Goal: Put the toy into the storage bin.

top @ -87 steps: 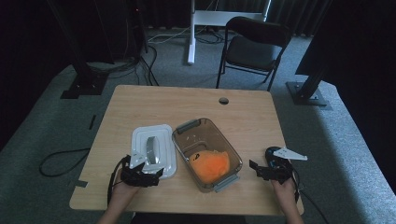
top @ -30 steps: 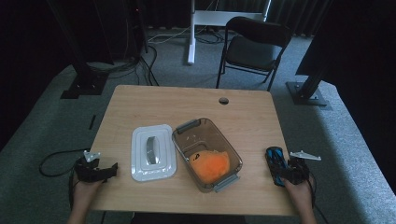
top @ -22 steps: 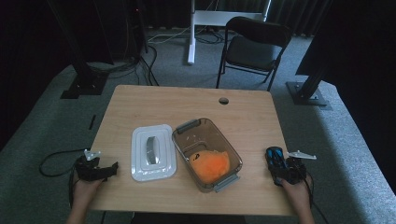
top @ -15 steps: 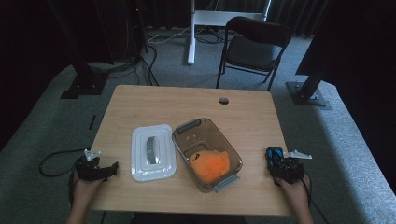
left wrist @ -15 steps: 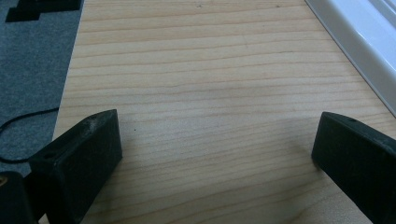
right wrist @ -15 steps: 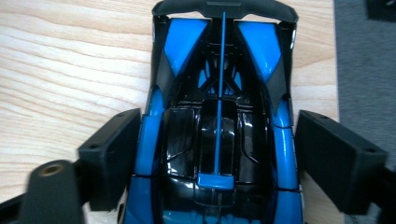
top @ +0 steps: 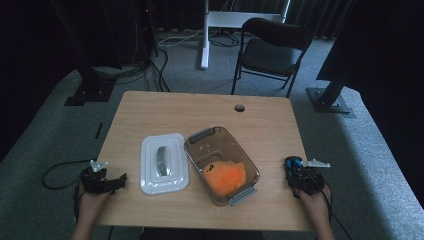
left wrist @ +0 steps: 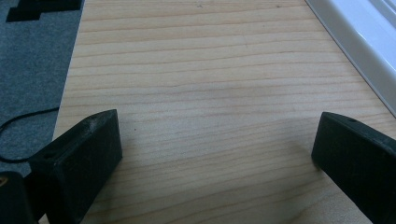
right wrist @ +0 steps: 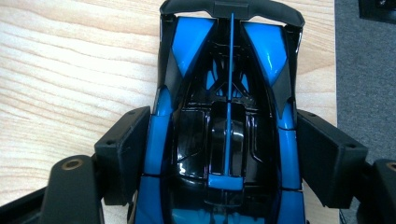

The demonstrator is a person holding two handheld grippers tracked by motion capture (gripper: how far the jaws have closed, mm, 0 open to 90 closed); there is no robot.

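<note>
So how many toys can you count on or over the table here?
2: an orange plush toy inside the clear container, and a blue toy car between the right gripper fingers at the table's right edge.

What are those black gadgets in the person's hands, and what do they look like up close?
They are hand-held grippers. The left gripper and right gripper are black, each topped by a grey three-cornered plate and trailing a thin black cable. Up close, the fingers are chunky matte-black blocks with small screw holes. The forearms look bare, with no sleeves visible.
</note>
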